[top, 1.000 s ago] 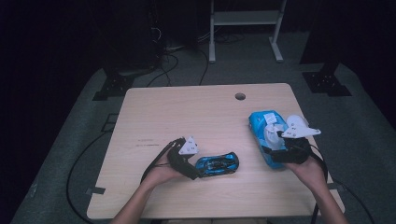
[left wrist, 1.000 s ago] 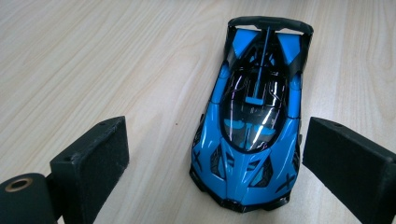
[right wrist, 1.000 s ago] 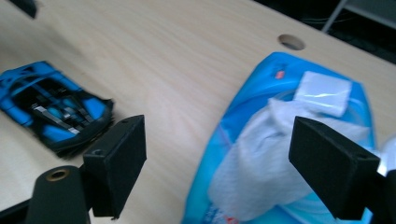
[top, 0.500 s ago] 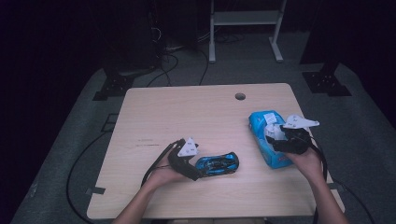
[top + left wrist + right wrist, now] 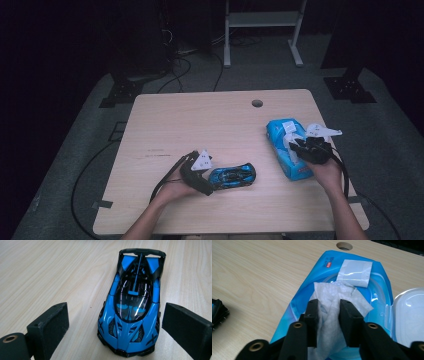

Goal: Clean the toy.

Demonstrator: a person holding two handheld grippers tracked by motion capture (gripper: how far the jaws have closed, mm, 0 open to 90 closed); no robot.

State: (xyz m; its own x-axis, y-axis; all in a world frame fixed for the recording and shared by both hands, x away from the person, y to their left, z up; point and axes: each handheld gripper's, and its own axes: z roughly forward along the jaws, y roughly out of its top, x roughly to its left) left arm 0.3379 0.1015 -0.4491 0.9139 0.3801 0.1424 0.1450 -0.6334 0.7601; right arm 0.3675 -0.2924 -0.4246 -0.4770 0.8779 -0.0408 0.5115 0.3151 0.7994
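here, on the pale wood table (image 5: 200, 120), the right tool (image 5: 328, 315) clamps a wipe (image 5: 332, 296), the left tool (image 5: 115, 325) spread.

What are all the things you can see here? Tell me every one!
toy car: one, blue and black, on the table between the open jaws of the left gripper
wipes pack: one, blue, on the right side of the table, clear lid flipped open
wipe: one, white, sticking out of the pack's opening, pinched by the right gripper
sticker flap: one, white, peeled back on the pack's far end
table: one, light wood, with a round hole near its far edge
metal stand: one, white, on the floor behind the table
left gripper: one, black, beside the car
right gripper: one, black, over the pack
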